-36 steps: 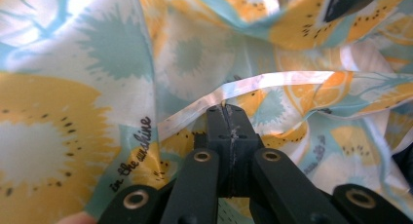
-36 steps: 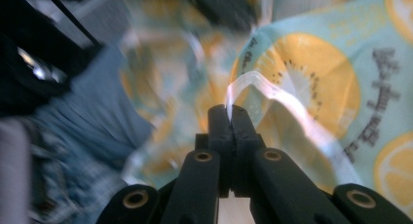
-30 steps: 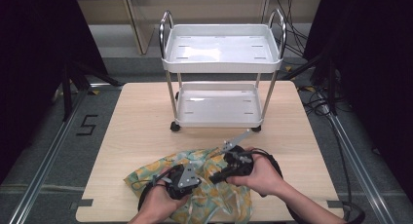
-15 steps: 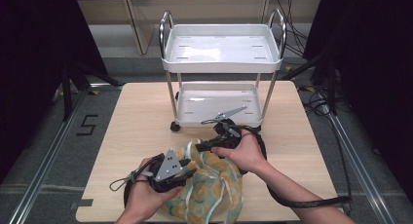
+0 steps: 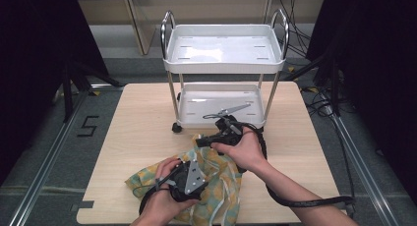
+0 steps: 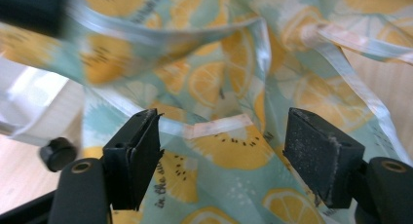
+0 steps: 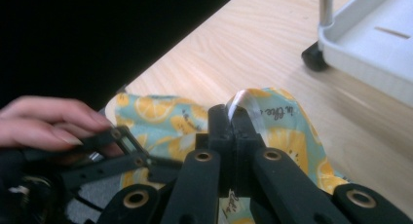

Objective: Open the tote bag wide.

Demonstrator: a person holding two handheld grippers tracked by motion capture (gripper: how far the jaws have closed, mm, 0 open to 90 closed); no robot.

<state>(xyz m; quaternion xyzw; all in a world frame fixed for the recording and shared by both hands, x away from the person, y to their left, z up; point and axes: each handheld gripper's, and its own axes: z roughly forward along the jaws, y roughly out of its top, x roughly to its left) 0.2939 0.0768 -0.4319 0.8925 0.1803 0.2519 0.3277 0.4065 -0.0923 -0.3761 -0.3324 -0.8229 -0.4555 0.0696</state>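
On the wooden surface (image 5: 137,137), seen from above, a lemon-print cloth bag (image 5: 221,186) lies under the left claw (image 5: 189,173) and right claw (image 5: 202,140), before a white cart (image 5: 223,61). Left gripper view: the left claw's jaws, just opened, stand apart with cloth between, unpinched. Right gripper view: the right claw (image 7: 234,112) is clenched on the bag's strap (image 7: 239,100).

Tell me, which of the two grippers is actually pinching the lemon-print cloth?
The right gripper: its jaws are shut on the lemon-print cloth. The left gripper has just opened over it.
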